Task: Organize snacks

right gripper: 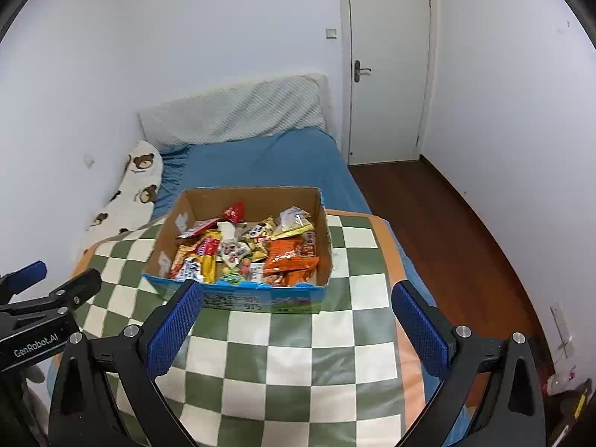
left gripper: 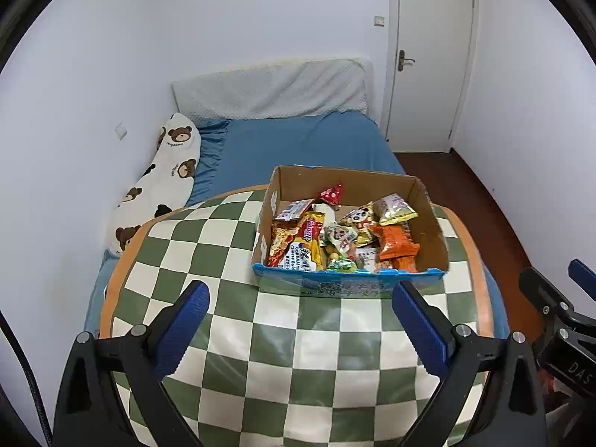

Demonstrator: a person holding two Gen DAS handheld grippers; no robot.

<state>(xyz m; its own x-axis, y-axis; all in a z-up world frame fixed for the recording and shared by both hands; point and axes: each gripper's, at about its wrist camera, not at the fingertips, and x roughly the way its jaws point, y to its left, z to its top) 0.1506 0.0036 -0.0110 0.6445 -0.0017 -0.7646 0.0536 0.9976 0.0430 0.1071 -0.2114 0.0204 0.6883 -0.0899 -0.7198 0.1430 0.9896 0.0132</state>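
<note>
In the left wrist view, the left gripper has its two blue pads spread wide and holds nothing; it hangs over the green and white checkered tablecloth. The cardboard box full of snack packets lies ahead of it and a little to the right, its printed blue front wall just beyond the right fingertip. The long side of the box runs across the view, from left to right. Inside the box, the yellow wafer pack lies near the left wall with its long axis pointing away from the gripper, and the orange packet lies near the right wall. At the right edge of this view a part of the right gripper shows beside the box. In the right wrist view, the right gripper is also wide open and empty. Here the box sits ahead and a little to the left, and the left fingertip overlaps the blue front wall in the picture, though I cannot tell if it touches. The orange packet is the nearest large packet to this gripper. I judge both grippers about equally near the box, so each packet suits the arm on its own side, reaching forward and down over the front wall.
</note>
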